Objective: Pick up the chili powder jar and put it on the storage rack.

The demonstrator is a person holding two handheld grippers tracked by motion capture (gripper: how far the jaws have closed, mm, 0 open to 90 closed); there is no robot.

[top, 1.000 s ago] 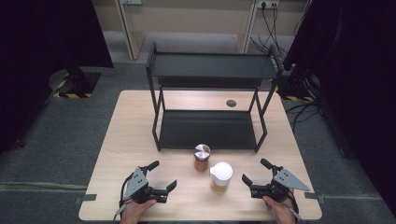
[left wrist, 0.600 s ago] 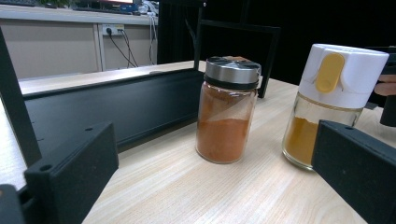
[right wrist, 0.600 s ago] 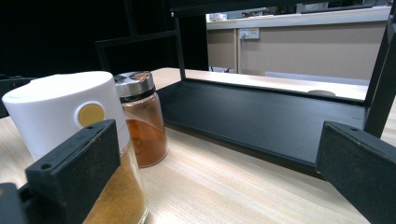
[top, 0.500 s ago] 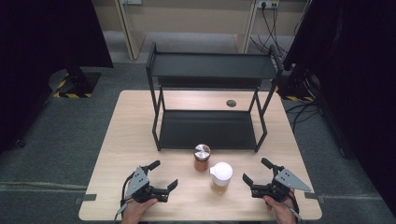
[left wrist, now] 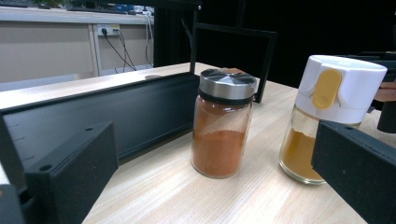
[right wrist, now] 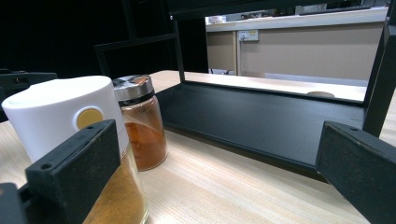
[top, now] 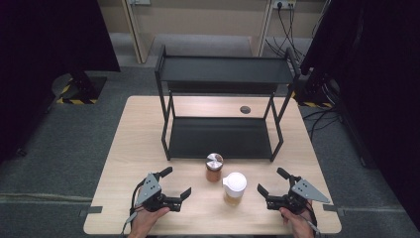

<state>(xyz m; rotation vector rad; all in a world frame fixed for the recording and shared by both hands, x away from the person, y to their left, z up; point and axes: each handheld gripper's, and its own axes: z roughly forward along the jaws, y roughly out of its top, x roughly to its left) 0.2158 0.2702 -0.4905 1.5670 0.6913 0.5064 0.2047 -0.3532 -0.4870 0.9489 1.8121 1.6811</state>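
Two spice jars stand on the wooden table (top: pixel 138 144) in front of a black two-tier rack (top: pixel 223 134). The jar with a silver lid (top: pixel 214 167) (left wrist: pixel 222 126) (right wrist: pixel 140 123) holds red-orange powder. To its right, the white-capped jar (top: pixel 234 188) (left wrist: pixel 327 116) (right wrist: pixel 70 140) holds yellow powder. My left gripper (top: pixel 178 184) rests near the front left, open and empty, its jaws pointing toward the jars. At the front right my right gripper (top: pixel 272 182) sits open and empty too, just right of the white-capped jar.
The rack's lower shelf (left wrist: pixel 116 112) (right wrist: pixel 261 121) lies low just behind the jars, and its upper shelf (top: pixel 225 69) hangs above it. A dark round grommet (top: pixel 245 109) sits in the table behind the rack. Dark curtains flank the table.
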